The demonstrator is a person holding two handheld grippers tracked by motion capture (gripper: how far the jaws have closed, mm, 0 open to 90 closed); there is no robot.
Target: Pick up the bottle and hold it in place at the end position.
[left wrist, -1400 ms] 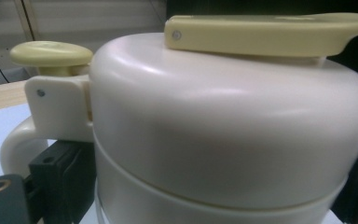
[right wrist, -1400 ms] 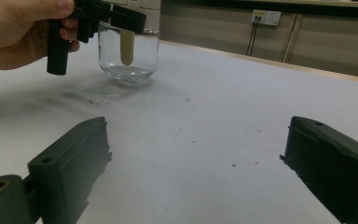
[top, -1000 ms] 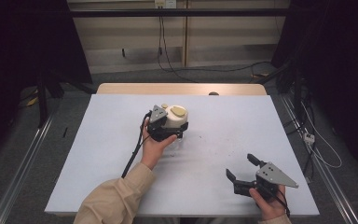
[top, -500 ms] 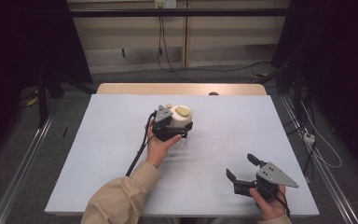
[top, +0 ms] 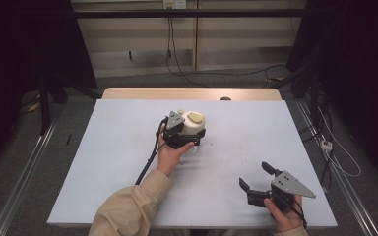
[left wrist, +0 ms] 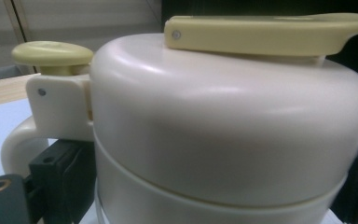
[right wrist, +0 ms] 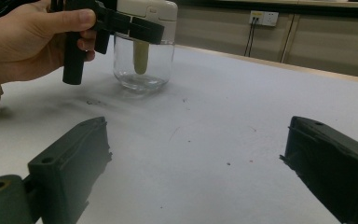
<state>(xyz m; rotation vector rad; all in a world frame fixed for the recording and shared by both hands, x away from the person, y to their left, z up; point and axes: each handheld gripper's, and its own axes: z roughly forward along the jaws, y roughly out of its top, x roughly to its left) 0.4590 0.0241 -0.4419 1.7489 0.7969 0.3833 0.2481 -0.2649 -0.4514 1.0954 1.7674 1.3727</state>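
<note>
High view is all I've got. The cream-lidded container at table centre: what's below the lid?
Observer: A clear glass jar body; a pale yellow-green stem hangs inside it.
Operator: Left gripper actually on it?
Observer: Yes. The left gripper has its black jaws clamped on either side of the cream plastic lid.
Operator: Anything on top of the lid?
Observer: A flat pale yellow lever, plus a round yellow knob above the handle.
</note>
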